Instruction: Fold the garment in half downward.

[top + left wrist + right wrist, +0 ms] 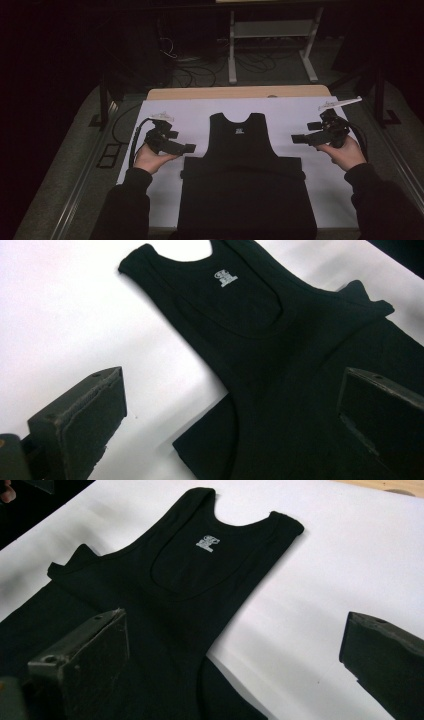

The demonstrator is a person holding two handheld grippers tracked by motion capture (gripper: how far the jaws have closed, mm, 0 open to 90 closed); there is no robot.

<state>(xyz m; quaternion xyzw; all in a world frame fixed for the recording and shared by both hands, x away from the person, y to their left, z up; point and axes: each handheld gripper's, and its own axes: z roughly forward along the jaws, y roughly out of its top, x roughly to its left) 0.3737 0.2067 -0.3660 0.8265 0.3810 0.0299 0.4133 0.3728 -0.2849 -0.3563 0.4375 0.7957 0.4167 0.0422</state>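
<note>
A black tank top (240,145) lies flat on the white sheet (195,117), neck toward the far edge, with a small white label (240,132) inside the collar. Its lower part (247,200) spreads wide toward the near edge. The left gripper (190,148) hovers left of the garment, jaws open and empty. In the left gripper view the tank top (280,355) runs between the spread jaws, label (225,277) at top. The right gripper (294,139) is held right of the garment, open and empty. From the right gripper view the tank top (170,595) fills the left side.
The white sheet covers a wooden table (240,92) whose far edge shows bare wood. Beyond it stand a white metal frame (272,45) and cables on a dark floor. Black stand legs (104,107) flank the table on each side. Bare sheet (340,565) lies around the garment.
</note>
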